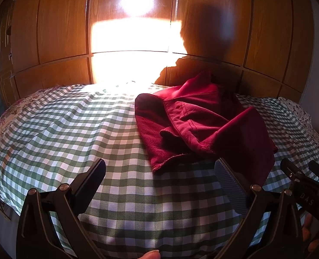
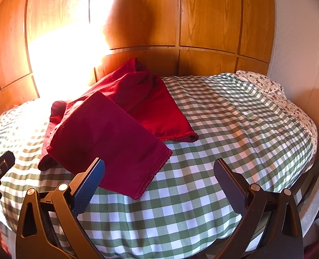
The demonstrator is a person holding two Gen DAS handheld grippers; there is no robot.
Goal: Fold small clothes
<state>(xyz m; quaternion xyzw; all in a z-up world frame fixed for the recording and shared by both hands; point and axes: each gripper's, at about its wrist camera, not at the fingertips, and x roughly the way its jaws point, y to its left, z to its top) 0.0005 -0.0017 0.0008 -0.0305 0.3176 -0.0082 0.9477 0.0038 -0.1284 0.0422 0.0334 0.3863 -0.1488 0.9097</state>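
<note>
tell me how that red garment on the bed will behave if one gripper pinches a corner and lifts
The red garment lies crumpled in soft overlapping folds, so it will probably hang limp and drape rather than hold shape. It looks like thin knit cloth, likely light. On the checked bedcover it may drag and bunch instead of sliding cleanly.

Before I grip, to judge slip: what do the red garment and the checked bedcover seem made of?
Red garment: soft matte knit, probably cotton jersey; it drapes limply and shows stitched hems. Green-and-white checked bedcover: thin woven cloth, likely cotton, matte, with fine creases. Neither fibre is certain.
</note>
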